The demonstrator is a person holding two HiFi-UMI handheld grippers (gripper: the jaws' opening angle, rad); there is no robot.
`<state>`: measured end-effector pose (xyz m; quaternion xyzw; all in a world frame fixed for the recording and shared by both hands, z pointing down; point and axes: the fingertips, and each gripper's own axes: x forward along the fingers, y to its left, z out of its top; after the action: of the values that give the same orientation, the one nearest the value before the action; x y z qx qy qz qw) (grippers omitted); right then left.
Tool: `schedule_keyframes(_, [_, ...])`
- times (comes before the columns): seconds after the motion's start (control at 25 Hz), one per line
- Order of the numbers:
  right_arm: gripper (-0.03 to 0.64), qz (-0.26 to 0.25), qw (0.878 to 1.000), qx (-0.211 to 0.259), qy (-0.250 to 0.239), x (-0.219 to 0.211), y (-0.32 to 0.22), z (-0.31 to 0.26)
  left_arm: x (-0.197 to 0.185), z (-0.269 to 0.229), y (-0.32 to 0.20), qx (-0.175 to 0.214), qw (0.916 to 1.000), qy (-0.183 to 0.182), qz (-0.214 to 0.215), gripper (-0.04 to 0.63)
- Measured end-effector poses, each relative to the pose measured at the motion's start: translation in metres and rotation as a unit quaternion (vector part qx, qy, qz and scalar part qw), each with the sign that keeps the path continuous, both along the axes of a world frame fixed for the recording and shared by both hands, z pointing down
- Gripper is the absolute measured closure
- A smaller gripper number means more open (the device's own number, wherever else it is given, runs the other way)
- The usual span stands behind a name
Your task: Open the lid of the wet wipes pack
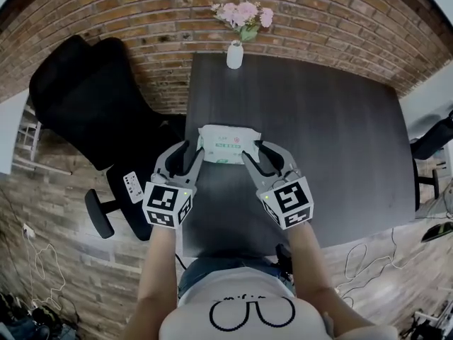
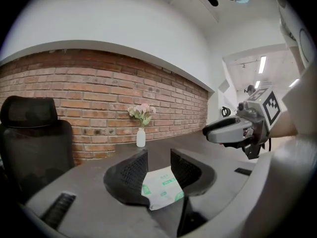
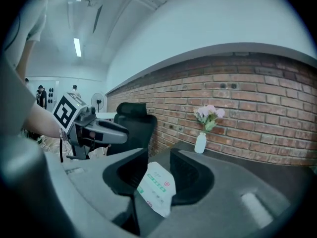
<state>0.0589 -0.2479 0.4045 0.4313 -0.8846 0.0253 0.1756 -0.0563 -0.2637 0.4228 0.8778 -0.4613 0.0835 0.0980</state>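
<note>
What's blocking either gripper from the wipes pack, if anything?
Nothing visible. The left gripper and right gripper have open jaws at opposite ends of the wipes pack, an end showing between each pair. The vase stands far back on the table.

"Can anything be read on the wipes pack (image 1: pixel 228 144)?"

"Only a green label (image 3: pixel 156 183) whose print is too small to read; beside it a small red mark (image 3: pixel 167 184); no brand can be made out."

"And the cubes?"

"The left cube (image 1: pixel 167 204) and the right cube (image 1: pixel 287 202) carry black-and-white square code patterns; no letters, no numbers."

"The shirt?"

"The shirt (image 1: pixel 251 310), nearest, shows drawn round glasses under tiny lettering; it can't be read."
</note>
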Motion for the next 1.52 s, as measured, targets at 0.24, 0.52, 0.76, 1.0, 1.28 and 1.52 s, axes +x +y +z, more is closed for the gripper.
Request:
schedule_keyframes(0.24, [0.480,-0.024,0.998,-0.028,0.042,-0.016,-0.014,0.043,0.003,0.045,-0.008,-0.049,0.9979,-0.018,0.038,0.454])
schedule_keyframes(0.52, [0.480,-0.058,0.991,-0.074,0.095,-0.026,-0.025,0.100,0.015,0.100,-0.020,-0.108,0.9919,-0.029,0.059,0.459])
schedule_keyframes(0.76, [0.479,-0.083,0.981,-0.096,0.144,-0.031,-0.039,0.133,0.016,0.135,-0.030,-0.152,0.9850,-0.048,0.066,0.465])
schedule_keyframes(1.0, [0.455,-0.151,0.962,-0.094,0.205,-0.039,-0.043,0.150,0.021,0.151,-0.034,-0.179,0.9796,-0.054,0.073,0.472])
schedule_keyframes(1.28, [0.425,-0.215,0.938,-0.105,0.250,-0.045,-0.045,0.167,0.023,0.158,-0.036,-0.194,0.9763,-0.051,0.081,0.478])
schedule_keyframes(1.52, [0.425,-0.246,0.927,-0.116,0.260,-0.047,-0.046,0.171,0.023,0.159,-0.035,-0.193,0.9765,-0.053,0.080,0.479])
